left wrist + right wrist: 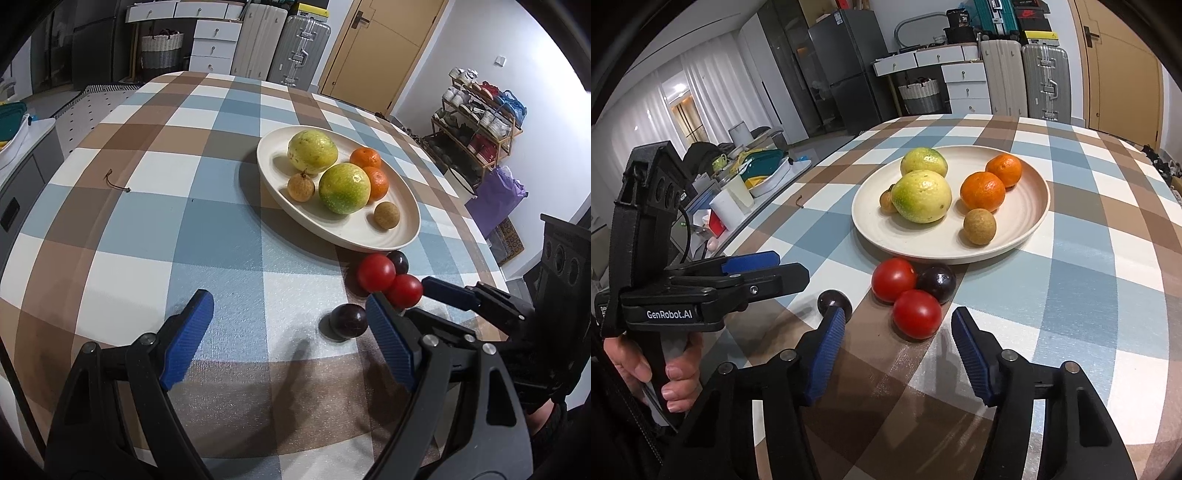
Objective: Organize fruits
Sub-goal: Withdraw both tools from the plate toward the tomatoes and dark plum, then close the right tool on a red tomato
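**Mia:** What is on the table?

**Ben:** A soft checked cloth in blue, brown and white squares. On it sits a round, smooth, cream plate. It holds two big bumpy yellow-green fruits, two shiny orange tangerines and two small rough brown balls.

**Mia:** And off the plate?

**Ben:** Two smooth red tomatoes and two dark purple round plums. One plum touches both tomatoes, right by the plate's near edge. The other plum sits alone, a bit to the left.

**Mia:** What are the claws doing?

**Ben:** The right claw has black arms and ridged blue pads. Its jaws stand apart, with the nearer tomato just in front of the gap (I see no pad pressing on it). It holds nothing.

**Mia:** And the other?

**Ben:** The left claw is spread wide over bare cloth. The lone plum sits just by its right pad, and nothing is gripped. A hand holds its black handle.
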